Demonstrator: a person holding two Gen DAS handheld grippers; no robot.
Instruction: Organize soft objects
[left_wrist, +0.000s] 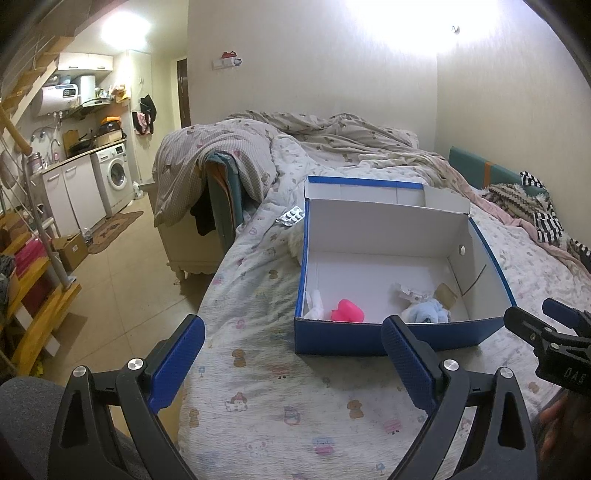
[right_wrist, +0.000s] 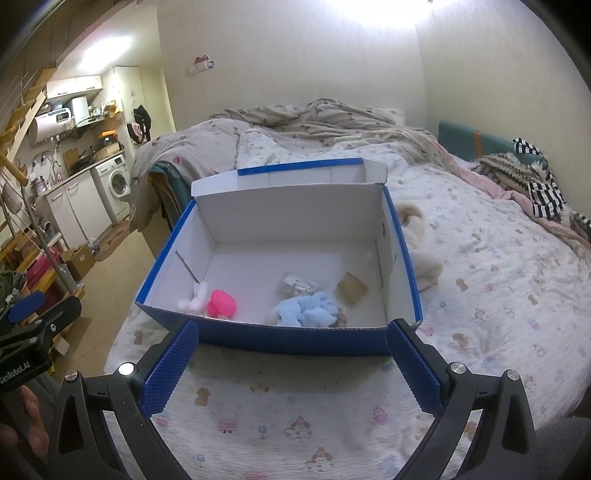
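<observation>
From the left wrist, the left gripper (left_wrist: 291, 354) hangs spread wide and empty over the bed (left_wrist: 258, 387), short of the blue box (left_wrist: 369, 338). Inside it lie a pink toy (left_wrist: 347, 311), a light-blue plush (left_wrist: 426, 312) and a white piece (left_wrist: 314, 304).

From the right wrist, the right gripper (right_wrist: 293, 360) is likewise released, holding nothing. A cream plush (right_wrist: 424, 251) lies on the bed just beside the box's right wall.
</observation>
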